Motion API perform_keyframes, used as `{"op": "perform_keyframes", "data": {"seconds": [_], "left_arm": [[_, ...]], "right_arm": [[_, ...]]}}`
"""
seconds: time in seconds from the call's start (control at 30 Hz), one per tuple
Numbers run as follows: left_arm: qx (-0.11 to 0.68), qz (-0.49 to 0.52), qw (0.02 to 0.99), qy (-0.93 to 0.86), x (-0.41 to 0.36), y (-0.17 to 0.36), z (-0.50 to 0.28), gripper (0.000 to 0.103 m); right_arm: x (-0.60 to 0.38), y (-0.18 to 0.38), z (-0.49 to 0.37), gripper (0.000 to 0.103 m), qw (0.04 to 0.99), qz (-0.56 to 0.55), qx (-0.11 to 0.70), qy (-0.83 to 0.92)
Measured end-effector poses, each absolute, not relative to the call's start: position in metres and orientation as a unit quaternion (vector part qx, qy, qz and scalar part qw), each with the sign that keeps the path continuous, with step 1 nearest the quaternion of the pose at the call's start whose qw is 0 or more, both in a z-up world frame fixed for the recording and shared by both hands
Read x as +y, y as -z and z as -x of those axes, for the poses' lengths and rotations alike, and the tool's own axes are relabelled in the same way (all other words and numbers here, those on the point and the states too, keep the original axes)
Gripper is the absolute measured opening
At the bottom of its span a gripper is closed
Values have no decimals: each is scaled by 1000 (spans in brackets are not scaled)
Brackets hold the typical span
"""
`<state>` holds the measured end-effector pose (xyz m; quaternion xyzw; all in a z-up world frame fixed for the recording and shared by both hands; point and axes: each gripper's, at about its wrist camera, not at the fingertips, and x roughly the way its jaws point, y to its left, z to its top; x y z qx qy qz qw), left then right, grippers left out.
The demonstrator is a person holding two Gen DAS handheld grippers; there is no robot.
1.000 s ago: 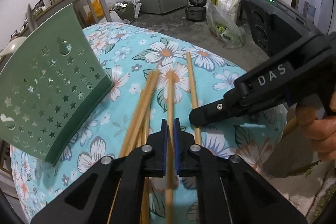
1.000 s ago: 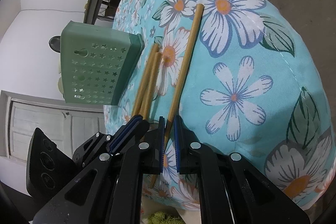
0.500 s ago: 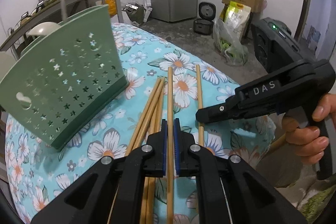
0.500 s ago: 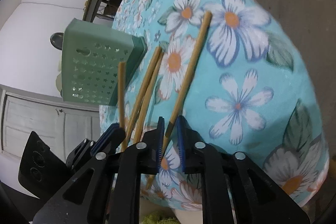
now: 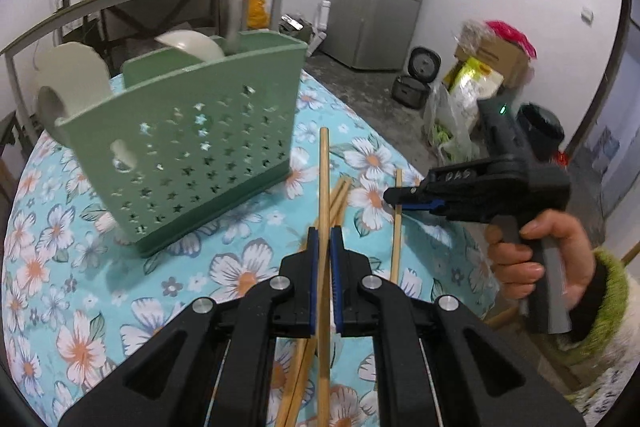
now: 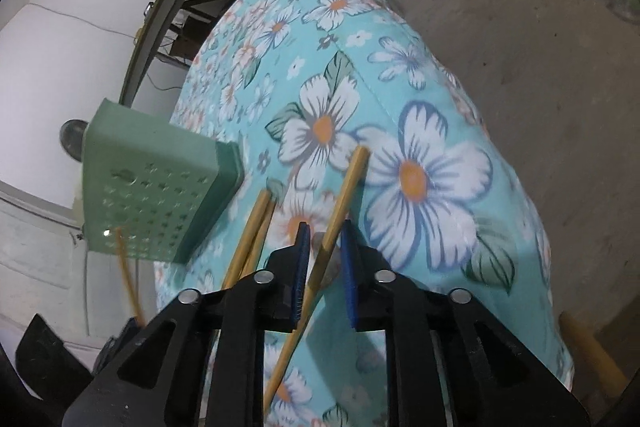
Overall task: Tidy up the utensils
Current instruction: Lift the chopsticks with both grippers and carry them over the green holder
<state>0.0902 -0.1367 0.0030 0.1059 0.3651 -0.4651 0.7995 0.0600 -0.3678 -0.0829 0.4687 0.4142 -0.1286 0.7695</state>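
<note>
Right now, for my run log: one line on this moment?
left gripper: shut on chopstick | right gripper: closing around second chopstick | holder: upright on table

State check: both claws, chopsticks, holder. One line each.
left claw: shut on lifted chopstick
lifted chopstick: clamped, tip raised off the tablecloth
right claw: jaws closing, second chopstick between them, not yet pinched
second chopstick: lying on tablecloth
loose chopsticks: lying together on tablecloth
green holder: upright on tablecloth
</note>
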Motion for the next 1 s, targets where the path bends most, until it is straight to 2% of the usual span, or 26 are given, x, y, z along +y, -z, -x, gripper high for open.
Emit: {"op": "perform_keyframes", "data": {"seconds": [0.4,0.73,1.0], "left_arm": [[334,-25,822,461,-102,-53,-101,5],[261,83,852,446,-75,-117,-133,5],[238,132,866,420,-63,-133,-154,5]], "right_arm": [[-373,75,-56,6,778,-476,394,113],[-369,66,-47,4,789,-463,390,102],[-368,57,-42,4,795,-464,381,90]]}}
